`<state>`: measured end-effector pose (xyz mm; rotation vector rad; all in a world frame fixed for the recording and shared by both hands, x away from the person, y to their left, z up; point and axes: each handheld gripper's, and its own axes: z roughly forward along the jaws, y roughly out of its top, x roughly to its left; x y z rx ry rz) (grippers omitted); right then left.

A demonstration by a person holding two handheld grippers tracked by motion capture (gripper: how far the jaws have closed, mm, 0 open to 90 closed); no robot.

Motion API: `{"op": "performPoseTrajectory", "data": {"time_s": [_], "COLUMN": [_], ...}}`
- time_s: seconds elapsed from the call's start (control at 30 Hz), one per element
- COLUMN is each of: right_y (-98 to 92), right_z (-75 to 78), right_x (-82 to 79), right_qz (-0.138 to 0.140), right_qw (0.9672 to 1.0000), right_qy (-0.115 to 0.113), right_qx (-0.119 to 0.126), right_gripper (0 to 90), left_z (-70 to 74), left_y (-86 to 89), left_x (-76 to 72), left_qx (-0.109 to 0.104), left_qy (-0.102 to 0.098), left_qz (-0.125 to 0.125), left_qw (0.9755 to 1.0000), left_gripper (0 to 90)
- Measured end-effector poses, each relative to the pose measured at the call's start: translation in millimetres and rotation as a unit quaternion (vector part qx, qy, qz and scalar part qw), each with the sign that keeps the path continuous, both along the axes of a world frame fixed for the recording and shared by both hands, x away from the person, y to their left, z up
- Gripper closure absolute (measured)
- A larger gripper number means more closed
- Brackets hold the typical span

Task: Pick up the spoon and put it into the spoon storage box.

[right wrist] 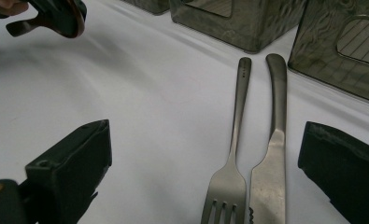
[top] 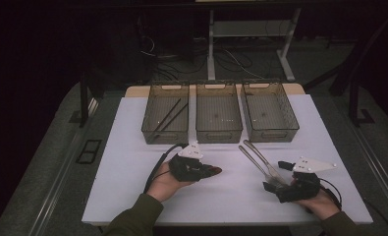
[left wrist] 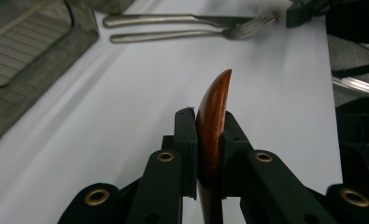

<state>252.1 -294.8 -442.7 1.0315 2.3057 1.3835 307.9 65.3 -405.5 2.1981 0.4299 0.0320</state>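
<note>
White table top (top: 132, 187): bare work surface, three bins along its far edge.

Three clear mesh-walled bins: left bin (top: 165, 114) holds a pair of dark chopsticks (top: 171, 116) lying slantwise; middle bin (top: 218, 113) and right bin (top: 270, 112) look empty.

Left gripper (top: 212, 170): jaws nearly closed, clamped on a wooden spoon (left wrist: 215, 112). The spoon stands edge-on between the pads, its bowl tip pointing past them, held clear above the table near the front centre. Judged light, rigid, polished and so a little slippery; the curved bowl gives the flat pads little bearing, so it may pivot. A hold on the straighter handle would likely sit firmer.

Right gripper (top: 275, 183): jaws wide apart, holding nothing, resting low by the heads of the metal pieces.

Metal knife (right wrist: 272, 154) and metal fork (right wrist: 232, 158): side by side flat on the table, touching or nearly so, handles toward the bins. Judged stiff, smooth, heavier than the spoon; thin and flat-lying, best taken across the narrow handle.
</note>
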Motion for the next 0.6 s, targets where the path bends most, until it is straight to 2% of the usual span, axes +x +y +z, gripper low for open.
{"op": "performPoseTrajectory", "data": {"time_s": [0.23, 0.6], "right_y": [-0.7, -1.9], "right_z": [0.5, 1.1], "right_x": [-0.6, -0.7], "right_qz": [-0.001, -0.004], "right_qw": [1.0000, 1.0000], "right_qy": [0.001, 0.001], "right_qx": [0.003, 0.006], "right_gripper": [2.1, 2.1], "left_z": [9.9, 30.4], "left_y": [-3.3, -9.7], "left_x": [12.5, 37.5], "left_qx": [-0.011, -0.032], "left_qy": [-0.002, -0.016], "left_qz": [0.018, 0.040], "left_qw": [0.9998, 0.9986], "left_gripper": [80.2, 80.2]}}
